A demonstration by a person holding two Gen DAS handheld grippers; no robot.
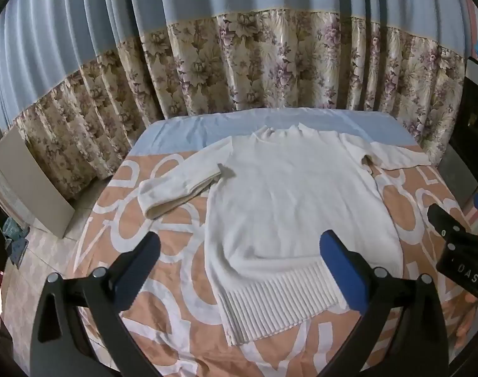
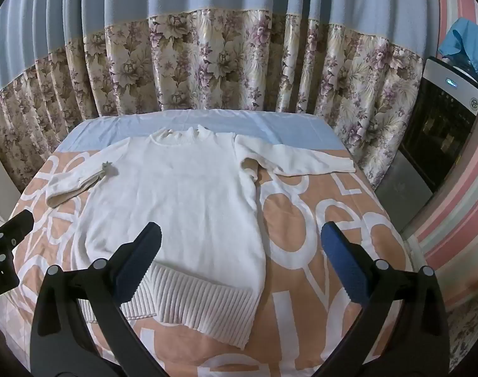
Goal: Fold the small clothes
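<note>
- A white knit sweater (image 1: 289, 207) lies flat, front up, on a bed (image 1: 119, 251) covered with a peach and white patterned sheet; a pale blue strip of sheet (image 2: 270, 125) runs along the far end under the collar (image 2: 182, 133).
- The ribbed hem (image 1: 276, 301) is nearest the cameras. Along the far side hangs a curtain (image 1: 239, 62), blue above and flowered below.
- The left sleeve (image 1: 182, 182) is bent back on itself, with its cuff pointing toward the sweater's body. The right sleeve (image 2: 301, 158) stretches straight out to the side.
- The left gripper (image 1: 240, 264) hovers above the hem, fingers spread wide and holding nothing. It does not touch the cloth.
- The right gripper (image 2: 240, 260) hovers over the hem's right corner, fingers likewise spread wide and empty.
- The fold seems not yet begun, and the likely first step is bringing a sleeve across the chest.
- To do it well, each gripper should pinch only the sleeve's layers, near the cuff and near the shoulder, not the sheet beneath.
- The knit looks soft and stretchy, so lift a little and carry it over instead of dragging, or the body will bunch.
- The bent left sleeve probably needs straightening first, so the fold lies flat.
- Keep the side edges parallel and smooth out the slight ripple above the hem before folding the bottom upward.
</note>
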